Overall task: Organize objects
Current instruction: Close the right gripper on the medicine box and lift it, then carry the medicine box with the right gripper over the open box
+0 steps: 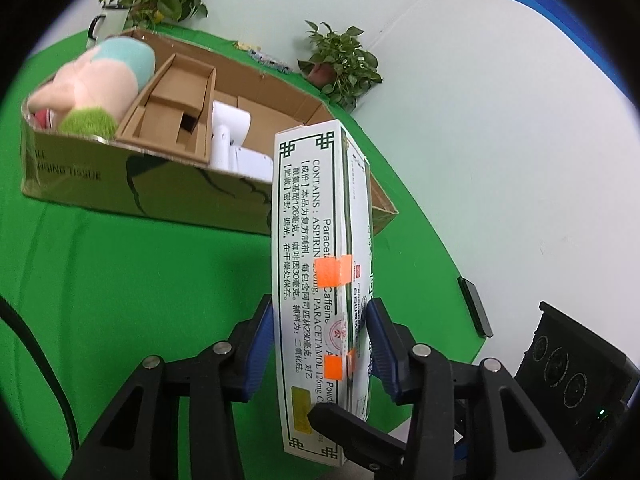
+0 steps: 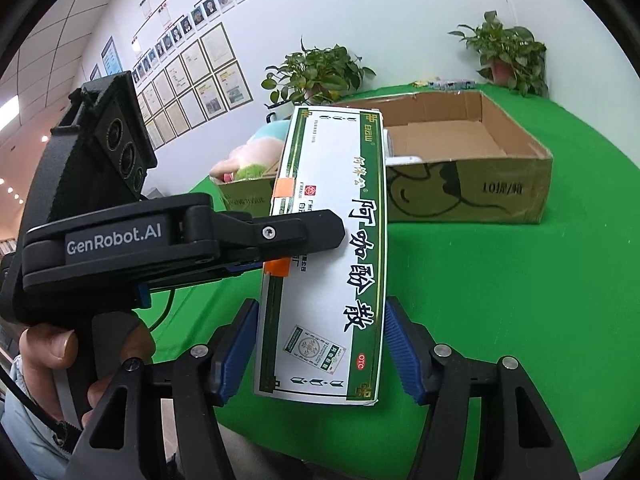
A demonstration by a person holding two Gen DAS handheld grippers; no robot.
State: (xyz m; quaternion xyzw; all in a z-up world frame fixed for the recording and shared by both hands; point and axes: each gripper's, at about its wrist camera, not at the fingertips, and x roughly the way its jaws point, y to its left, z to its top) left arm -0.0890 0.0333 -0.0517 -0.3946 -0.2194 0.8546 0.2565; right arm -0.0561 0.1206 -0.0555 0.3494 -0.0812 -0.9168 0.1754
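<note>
A long white and green medicine box (image 1: 310, 264) with orange tape is held above the green table. My left gripper (image 1: 320, 340) is shut on its narrow sides. In the right wrist view the same medicine box (image 2: 332, 264) lies between my right gripper's (image 2: 320, 344) blue pads (image 2: 236, 348); they sit at its edges, so whether they press it is unclear. The left gripper's (image 2: 304, 236) black finger crosses the box face. An open cardboard box (image 1: 80, 176) behind holds a plush toy (image 1: 100, 84), a cardboard insert (image 1: 176, 108) and a white object (image 1: 230, 136).
The green table (image 1: 140, 280) carries a white mug (image 1: 108, 22) and potted plants (image 1: 344, 64) at the back. A black flat device (image 1: 476, 312) lies at the table's right edge. In the right wrist view the cardboard box's (image 2: 472, 184) right half shows bare floor.
</note>
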